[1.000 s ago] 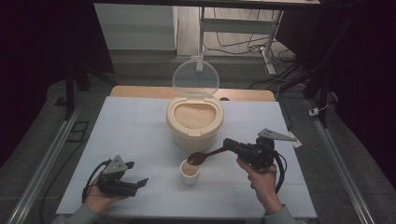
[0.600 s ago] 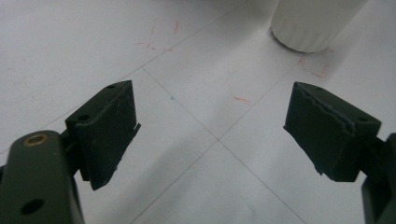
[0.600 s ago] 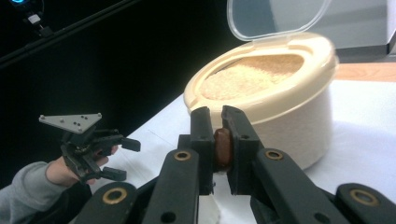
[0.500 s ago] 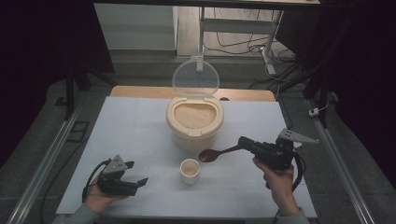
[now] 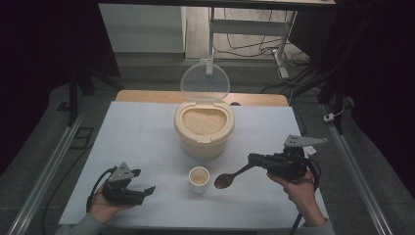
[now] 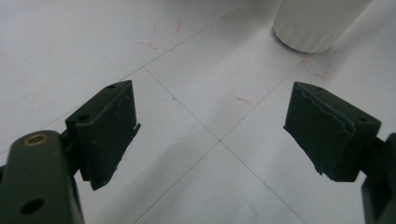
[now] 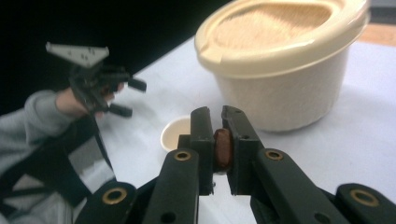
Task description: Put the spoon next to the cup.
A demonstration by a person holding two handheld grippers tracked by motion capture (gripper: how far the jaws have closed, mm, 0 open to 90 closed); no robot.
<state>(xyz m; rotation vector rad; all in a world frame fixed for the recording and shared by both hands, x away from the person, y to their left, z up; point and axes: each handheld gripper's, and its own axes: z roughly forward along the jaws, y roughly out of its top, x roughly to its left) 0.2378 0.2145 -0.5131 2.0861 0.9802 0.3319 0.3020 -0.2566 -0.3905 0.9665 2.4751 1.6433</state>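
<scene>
High view: right hand-held gripper (image 5: 254,160) clamps a spoon (image 5: 230,178), bowl just right of the cup (image 5: 198,178) near the surface's (image 5: 142,132) front edge, between scoops; next, reach the rice tub (image 5: 203,129). Left gripper view: left hand-held gripper (image 6: 210,135) apart, idle. Right gripper view: spoon handle (image 7: 223,148) pinched.

Small cup (image 5: 198,179) and rice container (image 5: 204,128) block the table's (image 5: 137,142) middle, open lanes either side

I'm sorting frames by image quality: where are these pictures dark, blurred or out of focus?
High view: surroundings dark, table evenly lit and sharp. Left gripper view: jaws sharp, white cup soft. Right gripper view: jaws and spoon handle soft, sleeve blurred, black background.
</scene>
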